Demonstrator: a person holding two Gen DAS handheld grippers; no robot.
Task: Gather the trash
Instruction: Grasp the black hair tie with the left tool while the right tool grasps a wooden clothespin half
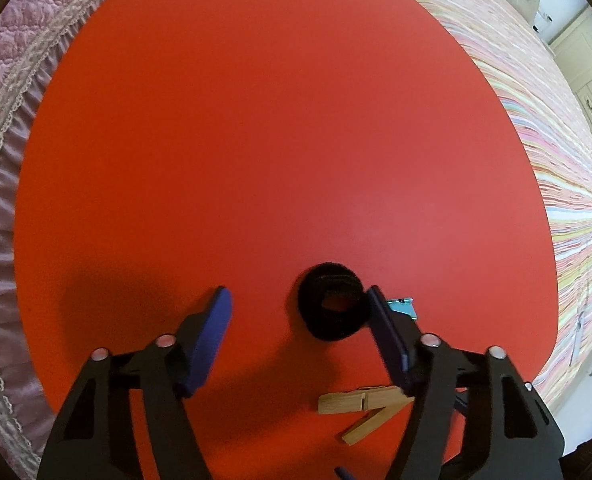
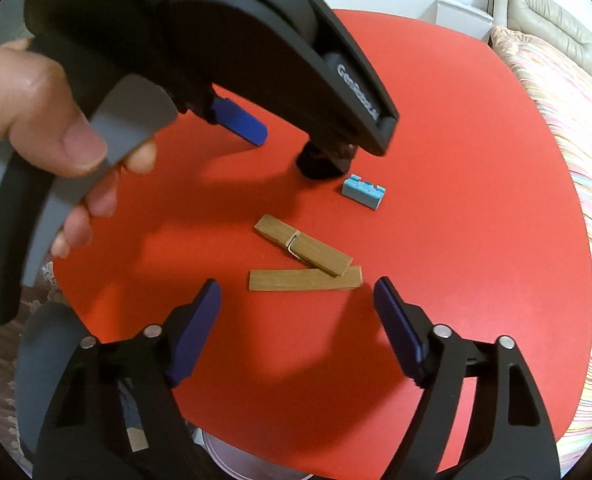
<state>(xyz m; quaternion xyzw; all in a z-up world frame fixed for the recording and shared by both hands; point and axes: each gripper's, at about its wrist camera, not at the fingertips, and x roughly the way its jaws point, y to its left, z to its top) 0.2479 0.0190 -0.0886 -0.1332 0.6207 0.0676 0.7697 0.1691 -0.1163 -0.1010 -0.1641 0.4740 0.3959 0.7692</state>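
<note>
Looks like the collecting has barely started, all the bits are lying loose on the red table [image 2: 475,160] and nothing is in either tool

Nearest in the right wrist view, the right gripper [image 2: 296,292] is spread wide and empty, hanging just short of the wooden clothespin [image 2: 303,250]. That clothespin lies partly across a loose flat wooden strip [image 2: 305,280], the two touching at one end. A bit further out sits a small blue plastic block [image 2: 363,191], and past that the black hair tie [image 1: 331,306], mostly hidden behind the other tool in this view.

The left gripper [image 1: 297,300] is also spread open. The hair tie sits between its fingers, right up against the right-hand pad [image 1: 387,336], but the other pad is well apart from it, so no pinch yet. My guess is that's the first pickup. You can see the person's left hand [image 2: 40,120] wrapped round the handle.

So four pieces left by my count. I can't spot a definite bin, there's something pale and round under the near table edge but can't tell what it is.

Room-wise: plain matte red tabletop, a striped multicoloured bedspread [image 1: 555,160] on one side, pink quilted fabric with lace trim [image 1: 12,120] on the other, and cream cabinets [image 1: 591,76] at the far end
</note>
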